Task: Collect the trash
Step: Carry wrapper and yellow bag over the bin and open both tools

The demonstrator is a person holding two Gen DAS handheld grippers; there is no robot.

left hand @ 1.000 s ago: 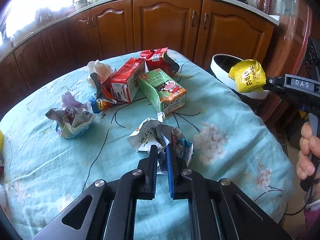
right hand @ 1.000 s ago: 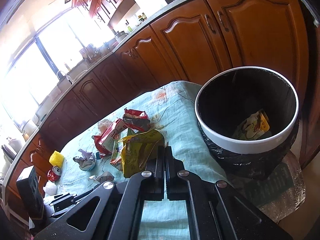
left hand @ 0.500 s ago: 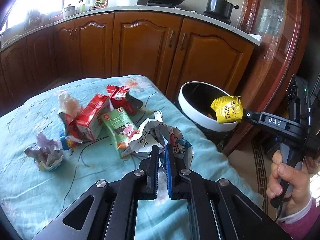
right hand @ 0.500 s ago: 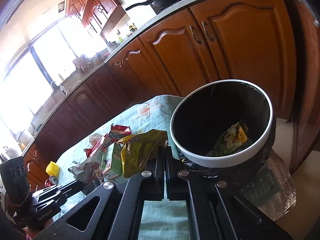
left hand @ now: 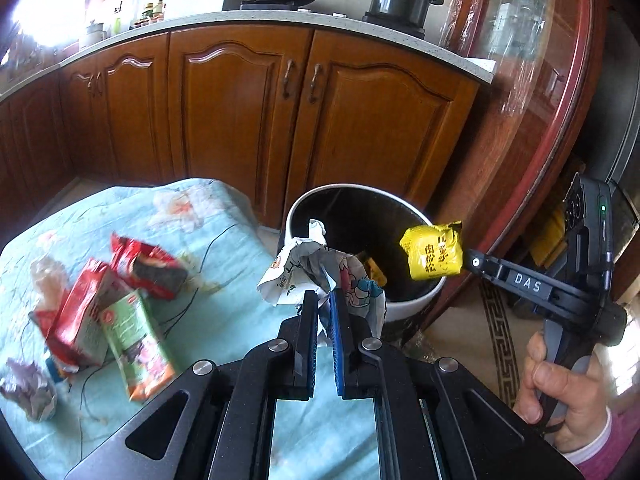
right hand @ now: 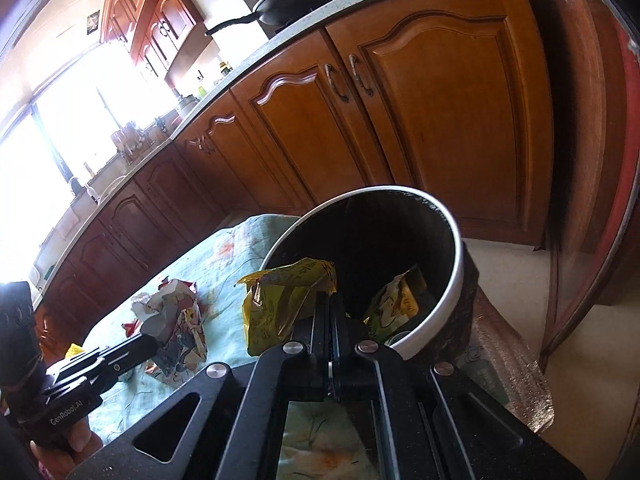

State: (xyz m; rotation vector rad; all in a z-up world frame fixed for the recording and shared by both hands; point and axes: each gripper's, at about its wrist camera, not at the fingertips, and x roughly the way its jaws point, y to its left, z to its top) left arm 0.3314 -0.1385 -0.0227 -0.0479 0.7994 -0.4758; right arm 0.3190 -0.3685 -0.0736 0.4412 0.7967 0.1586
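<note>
My left gripper [left hand: 323, 300] is shut on a crumpled printed paper wrapper [left hand: 316, 270], held in the air just short of the white-rimmed trash bin [left hand: 416, 304]. My right gripper [right hand: 330, 304] is shut on a yellow snack packet [right hand: 286, 300] and holds it at the bin's rim [right hand: 456, 280]. In the left wrist view the yellow packet [left hand: 432, 252] hangs over the bin's right side. One wrapper [right hand: 398, 300] lies inside the bin. The crumpled wrapper also shows in the right wrist view [right hand: 176, 320].
A table with a light blue floral cloth [left hand: 192, 216] carries a red carton [left hand: 76, 316], a green carton [left hand: 136, 344], a red packet [left hand: 148, 264] and a crumpled wad [left hand: 28, 388]. Wooden cabinets [left hand: 248, 112] stand behind the bin. A glass-fronted cabinet [left hand: 532, 80] is at right.
Both grippers have moved from over the table toward the bin, each carrying its piece of trash. The yellow packet now hangs over the bin's opening.
</note>
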